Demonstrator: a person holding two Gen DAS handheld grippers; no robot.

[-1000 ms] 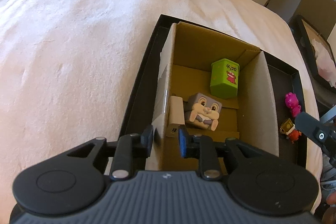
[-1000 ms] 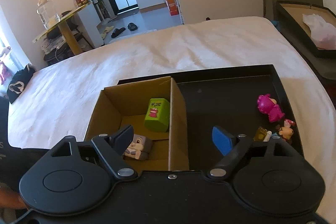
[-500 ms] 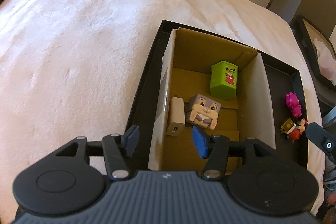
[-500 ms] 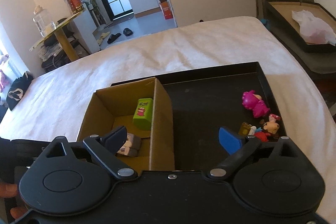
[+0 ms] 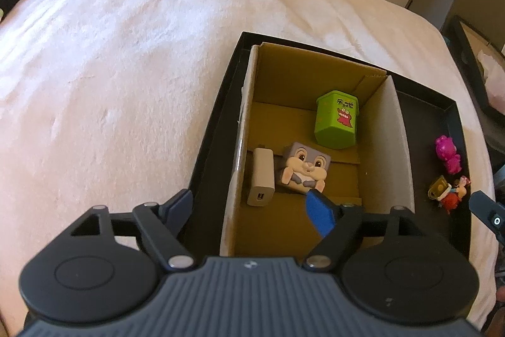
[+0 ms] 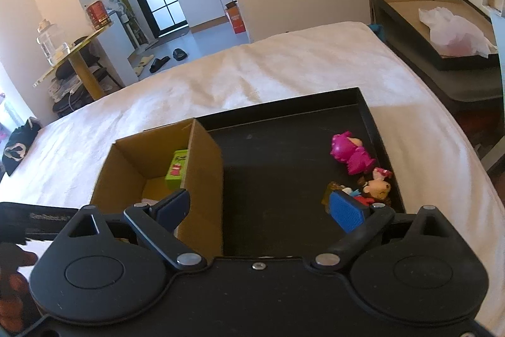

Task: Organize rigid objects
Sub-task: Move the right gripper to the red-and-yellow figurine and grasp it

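A cardboard box [image 5: 401,147] stands in the left part of a black tray [image 5: 214,147]. Inside lie a green monster box [image 5: 336,122], a grey bunny cube [image 5: 304,169] and a white charger [image 5: 262,176]. My left gripper [image 5: 249,210] hovers over the box's near left wall, jaws opening, with nothing pressed between the pads. On the bare tray floor [image 6: 277,166] to the right lie a pink figure [image 6: 350,153], a red-bowed mouse figure [image 6: 377,187] and a small yellow piece [image 6: 329,195]. My right gripper [image 6: 258,207] is open, its right finger [image 6: 345,209] just before the yellow piece.
The tray sits on a bed with a pale blanket [image 5: 110,84]. Another dark tray [image 6: 442,30] holding a plastic bag stands off the bed's far right side. The right gripper's tip [image 5: 486,212] shows at the left wrist view's right edge.
The left jaws spread wide and let go of the white charger, which now lies in the box. The right gripper opened further and shifted right, closer to the figures.
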